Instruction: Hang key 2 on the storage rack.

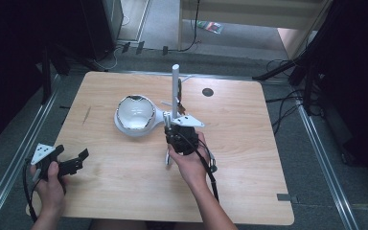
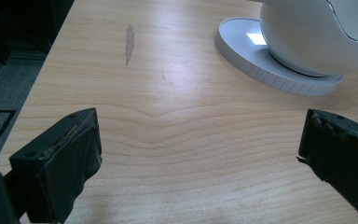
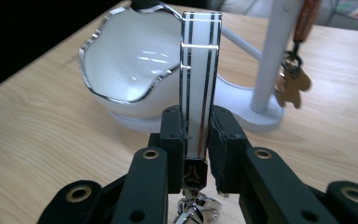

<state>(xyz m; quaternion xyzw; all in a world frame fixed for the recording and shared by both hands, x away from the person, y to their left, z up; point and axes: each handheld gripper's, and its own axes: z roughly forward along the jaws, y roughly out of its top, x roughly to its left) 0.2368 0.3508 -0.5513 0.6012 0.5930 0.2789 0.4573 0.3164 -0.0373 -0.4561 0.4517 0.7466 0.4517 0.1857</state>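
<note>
- While the right tool [image 3: 198,140] clamped an upright striped white bar [image 3: 200,70] near the white bowl [image 3: 126,70], it stood above the tabletop [image 1: 124,191].
- The left tool [image 2: 200,158] was wide, holding nothing.

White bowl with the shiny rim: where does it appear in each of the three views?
High view: white bowl just left of the centre.
Left gripper view: white bowl at the top right corner.
Right gripper view: white bowl upper left, behind the striped strip.
Shared landmark: the round white base under it.
</note>
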